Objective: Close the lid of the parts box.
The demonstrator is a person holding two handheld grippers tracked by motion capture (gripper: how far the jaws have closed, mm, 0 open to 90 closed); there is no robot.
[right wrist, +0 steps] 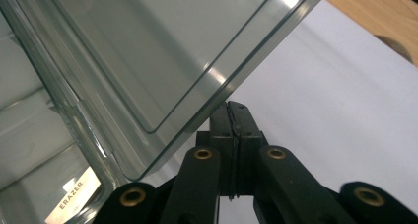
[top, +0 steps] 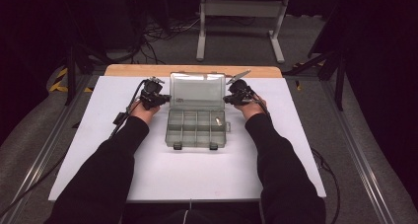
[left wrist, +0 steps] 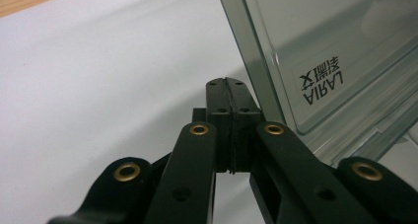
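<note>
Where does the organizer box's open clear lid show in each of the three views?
High view: the lid stands at centre, between both grippers.
Left gripper view: upper right, bearing printed lettering, beside the shut jaws.
Right gripper view: upper left, edge just above the shut jaws.
Shared landmark: the white table sheet.

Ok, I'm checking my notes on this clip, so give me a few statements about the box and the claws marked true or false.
1. The organizer box has its lid open. True.
2. The left claw is open wide. False: it is shut, beside the lid.
3. The right claw clamps the lid. False: it is shut beside the lid's edge.
4. A small item lies in one compartment. True.
5. The box rests on a white sheet. True.
</note>
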